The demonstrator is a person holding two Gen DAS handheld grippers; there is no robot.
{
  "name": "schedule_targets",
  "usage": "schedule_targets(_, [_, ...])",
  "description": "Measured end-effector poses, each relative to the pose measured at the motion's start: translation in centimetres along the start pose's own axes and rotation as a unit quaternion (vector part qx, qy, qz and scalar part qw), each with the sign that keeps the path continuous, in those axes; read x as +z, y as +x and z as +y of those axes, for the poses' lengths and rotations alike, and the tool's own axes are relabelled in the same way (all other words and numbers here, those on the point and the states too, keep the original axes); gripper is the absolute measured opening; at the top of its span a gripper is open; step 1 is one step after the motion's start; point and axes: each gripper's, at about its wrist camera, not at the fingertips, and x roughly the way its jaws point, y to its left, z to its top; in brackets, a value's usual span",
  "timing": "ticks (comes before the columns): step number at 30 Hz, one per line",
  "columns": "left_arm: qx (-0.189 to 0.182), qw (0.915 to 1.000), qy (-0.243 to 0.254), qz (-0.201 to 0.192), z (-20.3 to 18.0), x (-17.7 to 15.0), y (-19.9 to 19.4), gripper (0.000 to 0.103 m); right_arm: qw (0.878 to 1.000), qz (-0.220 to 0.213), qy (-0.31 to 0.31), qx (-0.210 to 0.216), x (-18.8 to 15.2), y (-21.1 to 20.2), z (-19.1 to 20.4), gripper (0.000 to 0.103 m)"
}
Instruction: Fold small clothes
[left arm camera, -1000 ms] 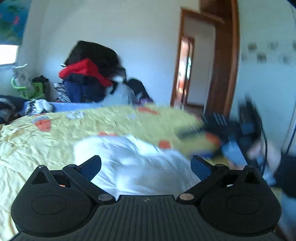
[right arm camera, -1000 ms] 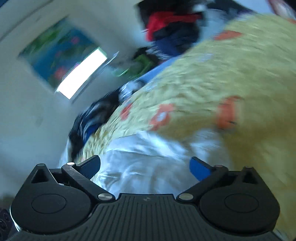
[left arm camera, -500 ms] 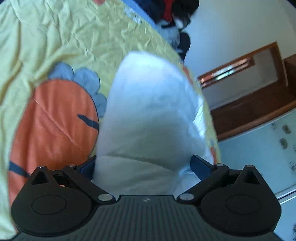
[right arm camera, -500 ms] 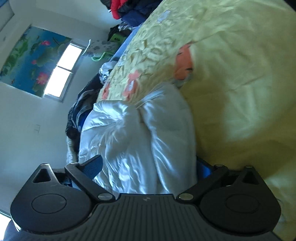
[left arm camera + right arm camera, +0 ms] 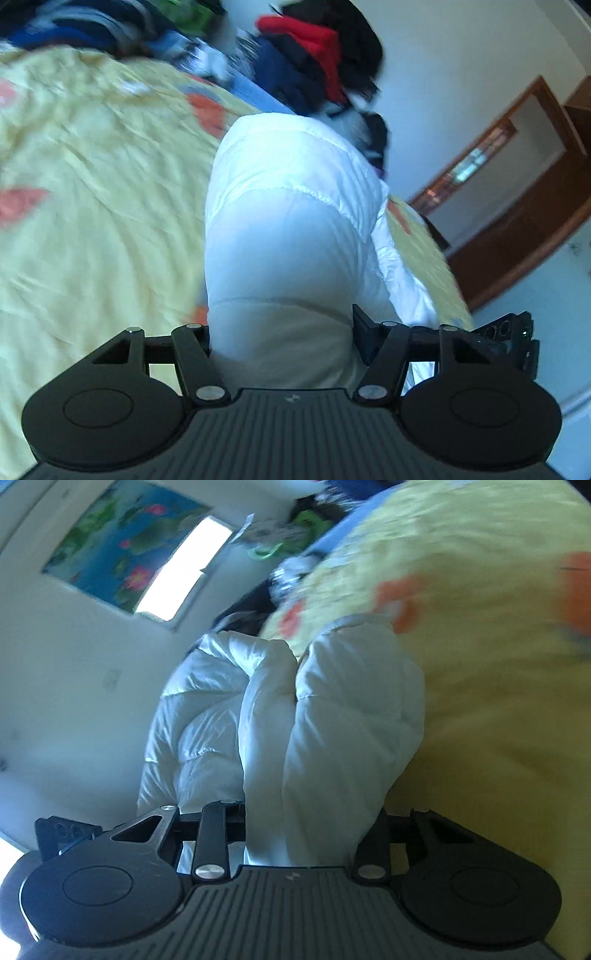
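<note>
Jacket (image 5: 291, 229), white and puffy, fills the middle of the left wrist view: one padded section runs from between the jaws of the left gripper (image 5: 280, 332) toward the far clothes pile (image 5: 325, 62), lifted above the yellow bedspread (image 5: 92, 221). The jaws sit tight against both sides of that section, so the left claw is gripping it. To fold well, I judge this hand should carry its end level and lay it flat, not drag it (the shiny fabric likely slips).

In the right wrist view the jacket (image 5: 332, 720) bunches in two thick rolls between the jaws of the right gripper (image 5: 310, 827), which is clamped on them, with the bedspread (image 5: 498, 720) at right and a window (image 5: 184, 568) far left. Both hands should move together, keeping the edge taut so the padding settles without a twist.
</note>
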Motion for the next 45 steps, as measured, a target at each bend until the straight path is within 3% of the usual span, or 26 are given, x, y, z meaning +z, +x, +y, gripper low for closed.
schedule_targets(3, [0.044,0.9985,-0.030,0.014,3.4,-0.1,0.4,0.067,0.999,0.031,0.001,-0.007,0.5,4.1,0.5,0.037])
schedule_targets(7, [0.044,0.9970,-0.064,0.000,6.0,-1.6,0.3,0.077,0.999,0.024,0.024,-0.018,0.5,5.9,-0.6,0.039])
schedule_targets(10, [0.057,0.9974,-0.042,-0.009,5.0,-2.0,0.6,0.084,0.999,0.026,0.023,-0.026,0.3,5.5,-0.7,0.047])
schedule_targets(11, [0.058,0.9975,-0.040,-0.009,5.2,-1.5,1.3,0.084,0.999,0.029,0.030,-0.035,0.1,5.1,-1.0,0.054])
schedule_targets(13, [0.059,0.9971,-0.048,-0.010,5.1,-1.5,0.7,0.083,0.997,0.024,0.054,-0.042,0.2,4.1,-1.3,0.057])
schedule_targets(17, [0.073,0.9943,-0.059,-0.051,4.0,-0.3,-1.8,0.083,0.996,-0.029,0.044,-0.071,-0.1,-0.4,0.3,0.060])
schedule_targets(19, [0.104,0.9896,-0.014,-0.098,1.9,-0.9,-4.6,0.083,0.992,-0.078,0.009,-0.094,-0.7,-3.5,2.5,0.060])
schedule_targets(21, [0.126,0.9791,0.057,-0.149,-1.2,-2.2,-6.9,0.083,0.989,-0.114,-0.047,-0.079,-2.9,-6.2,5.7,0.061])
schedule_targets(24, [0.154,0.9543,0.183,-0.180,-5.7,-4.9,-7.0,0.083,0.984,-0.107,-0.130,-0.055,-7.3,-6.7,10.2,0.064])
schedule_targets(26, [0.181,0.9385,0.238,-0.172,-7.2,-6.3,-5.4,0.084,0.980,-0.095,-0.162,-0.061,-9.9,-6.0,11.8,0.064])
schedule_targets(30, [0.200,0.9458,0.228,-0.116,-6.0,-6.8,-1.9,0.083,0.991,-0.032,-0.122,-0.043,-12.7,-3.5,10.6,0.065])
schedule_targets(34, [0.210,0.9414,0.243,-0.103,-4.9,-7.1,-0.1,0.090,0.996,-0.018,-0.079,-0.042,-13.6,-3.2,7.8,0.068])
schedule_targets(36, [0.217,0.9399,0.247,-0.093,-4.6,-7.0,0.8,0.094,0.996,-0.024,-0.056,-0.059,-13.7,-3.2,5.8,0.057])
schedule_targets(39, [0.225,0.9376,0.252,-0.083,-4.0,-7.0,2.2,0.099,0.999,-0.022,0.019,-0.038,-13.1,-3.4,1.7,0.035])
schedule_targets(41, [0.229,0.9378,0.249,-0.079,-3.8,-7.1,2.8,0.102,0.999,-0.020,0.019,-0.044,-13.2,-3.3,1.0,0.025])
schedule_targets(45, [0.236,0.9358,0.249,-0.079,-3.9,-7.3,2.9,0.102,0.998,-0.018,0.003,-0.062,-13.8,-3.7,1.7,0.023])
